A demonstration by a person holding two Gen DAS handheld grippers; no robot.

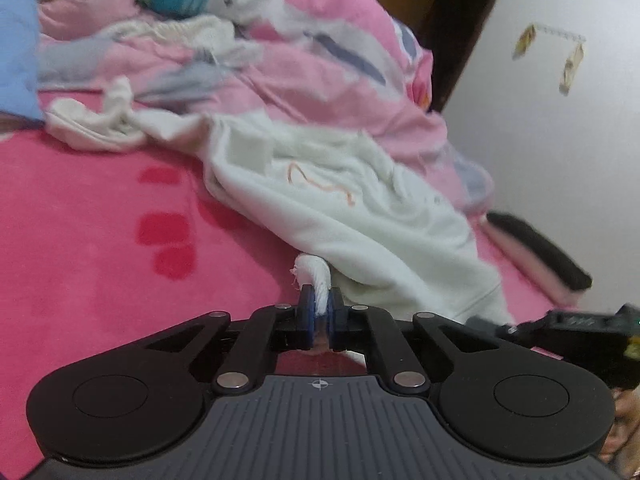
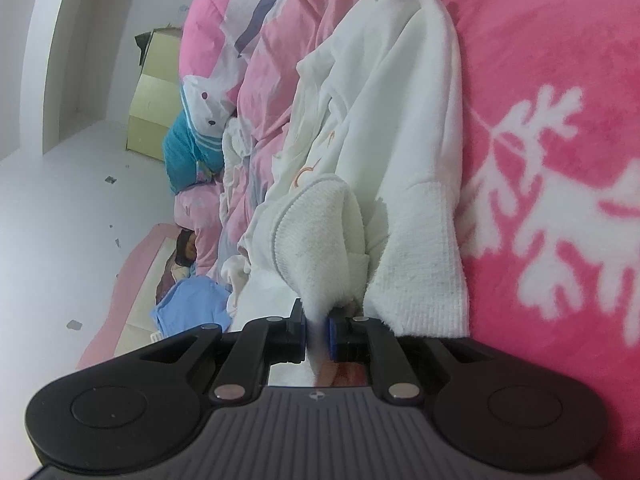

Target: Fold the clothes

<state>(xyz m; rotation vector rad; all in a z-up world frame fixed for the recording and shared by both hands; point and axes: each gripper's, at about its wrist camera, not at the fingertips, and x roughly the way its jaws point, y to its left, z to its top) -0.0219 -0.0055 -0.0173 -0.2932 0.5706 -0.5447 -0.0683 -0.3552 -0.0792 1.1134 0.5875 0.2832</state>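
Left wrist view, left to right: a blue cloth [image 1: 16,40] at the far left edge; a crumpled white sleeve [image 1: 100,124] lying on the pink blanket [image 1: 80,208] of the bed; the white sweatshirt [image 1: 352,200], spread from the middle of the bed towards the near right, its far edge against a heap of pink patterned bedding [image 1: 320,60]; a white drawstring [image 1: 316,280] emerging from under the sweatshirt's near edge; the left gripper [image 1: 320,314], its fingers closed on that drawstring, which passes between the blue pads; the right gripper [image 1: 580,332], partly seen at the near right edge, just beside the sweatshirt's hem. Right wrist view, left to right: pale floor [image 2: 60,200]; a blue-and-white plush toy [image 2: 200,128] on the bedding; the right gripper, fingers clamped on a fold of the sweatshirt's white fabric; the ribbed cuff [image 2: 424,264] just to the right of the fingers; the pink blanket with a white branching pattern [image 2: 552,184] at far right.
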